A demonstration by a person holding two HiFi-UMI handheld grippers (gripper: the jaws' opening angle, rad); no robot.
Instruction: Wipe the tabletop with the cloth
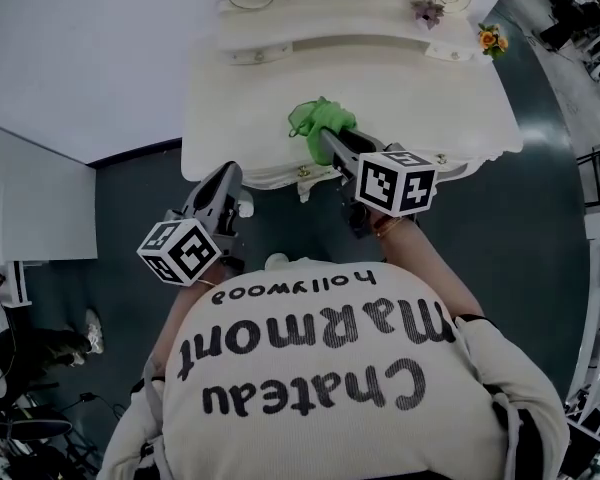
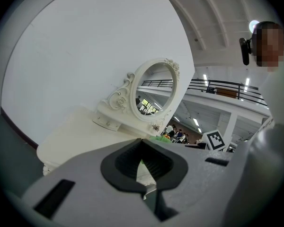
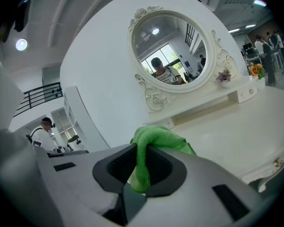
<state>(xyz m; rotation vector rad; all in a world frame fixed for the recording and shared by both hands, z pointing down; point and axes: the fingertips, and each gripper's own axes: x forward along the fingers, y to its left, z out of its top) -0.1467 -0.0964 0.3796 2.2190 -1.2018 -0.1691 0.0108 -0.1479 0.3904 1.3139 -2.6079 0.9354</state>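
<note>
Cloth [image 3: 156, 138] sits pinched in the right gripper [image 3: 139, 176] above the tabletop [image 1: 410, 88]; left gripper [image 2: 144, 176] pressed together, empty.

Person's shirt [image 1: 320, 388], near: "Chateau Marmont" in large black letters, smaller "hollywood" farther off, all inverted. Marker cubes on left gripper [image 1: 227, 174] and right gripper [image 1: 330, 138]: coded black-and-white squares.

The cream scalloped worktop [image 1: 420, 93] lies bare across its left half, right half and both front corners. Along its back edge a low white ledge [image 1: 330, 43] and an ornate oval white-framed mirror [image 3: 170, 51] block passage. At the middle of the front edge, a bunched green cloth [image 1: 320, 118] in the right tongs [image 1: 327, 134] takes up room.
</note>
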